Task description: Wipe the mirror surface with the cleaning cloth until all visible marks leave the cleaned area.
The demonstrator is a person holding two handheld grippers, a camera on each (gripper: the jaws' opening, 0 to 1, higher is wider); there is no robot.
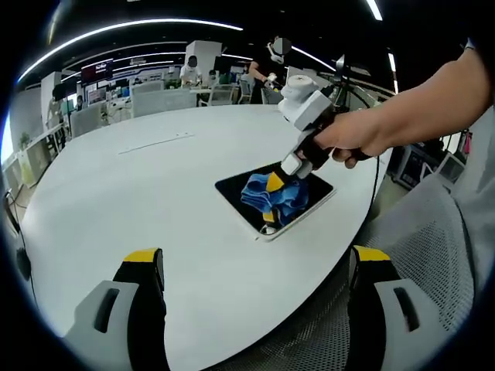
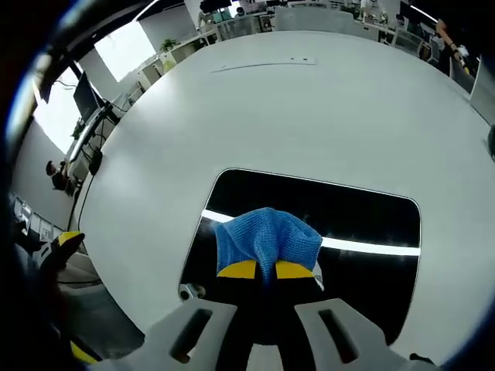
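Left gripper view: back from table (image 1: 116,193), facing mirror (image 1: 232,189). Right gripper view: close above mirror (image 2: 356,212). Both share mirror.

A large round white table (image 1: 155,178) spreads ahead of the left claw, its far edge curving before an open office. Beyond it stand desks and grey chairs (image 1: 162,100), with people (image 1: 191,71) among them. Long ceiling light strips (image 1: 131,27) arc overhead. Past the right claw, to its upper left, bright windows (image 2: 128,50) glow beside a monitor (image 2: 83,97).
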